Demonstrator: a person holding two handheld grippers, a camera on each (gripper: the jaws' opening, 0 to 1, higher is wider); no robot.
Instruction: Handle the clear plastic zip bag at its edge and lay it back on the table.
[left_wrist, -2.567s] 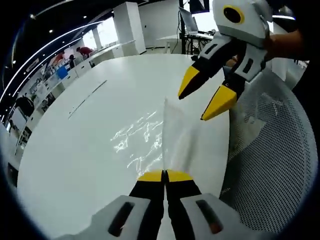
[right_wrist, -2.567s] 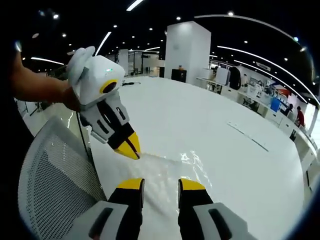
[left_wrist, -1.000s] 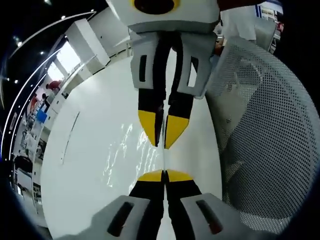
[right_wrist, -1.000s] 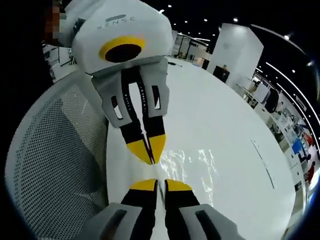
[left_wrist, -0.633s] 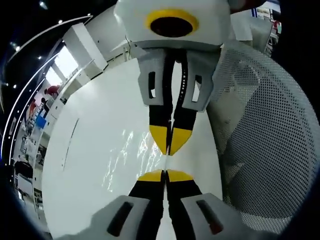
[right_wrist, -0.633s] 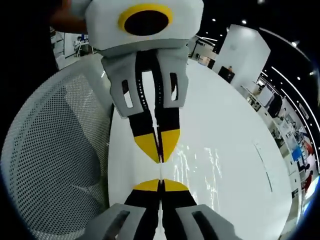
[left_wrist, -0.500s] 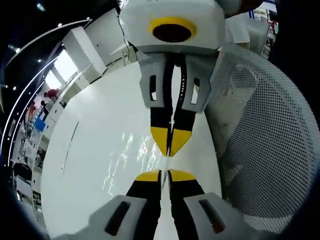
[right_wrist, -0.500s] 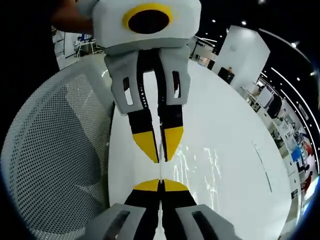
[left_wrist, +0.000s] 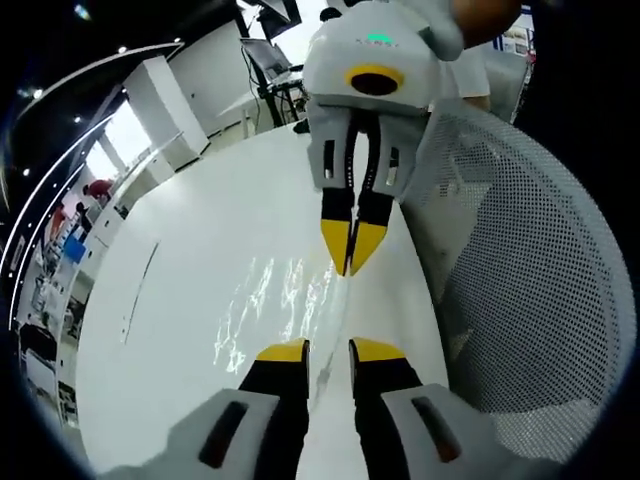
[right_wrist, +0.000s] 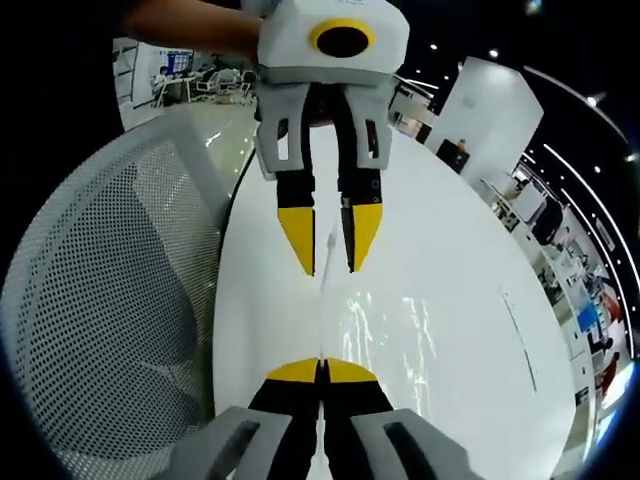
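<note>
The clear plastic zip bag (right_wrist: 327, 300) hangs edge-on as a thin upright sheet over the white table (right_wrist: 460, 260), with glints beside it. My right gripper (right_wrist: 320, 371) is shut on the bag's near edge. My left gripper (right_wrist: 331, 238) faces it from above, jaws open, a gap around the bag's far edge. In the left gripper view, my left gripper (left_wrist: 330, 351) stands open at the bottom and the bag (left_wrist: 335, 310) runs up to my right gripper (left_wrist: 348, 250), whose yellow tips are pinched together on it.
A white mesh chair back (left_wrist: 520, 290) stands close by the table's edge, also the chair back (right_wrist: 100, 300) in the right gripper view. A thin dark strip (left_wrist: 138, 290) lies farther out on the table (left_wrist: 180, 230). Office desks and people sit far behind.
My left gripper has opened and let go of the bag's edge, and the two grippers have drawn apart. My right gripper, open 2.6 s ago, stays shut on the bag.
</note>
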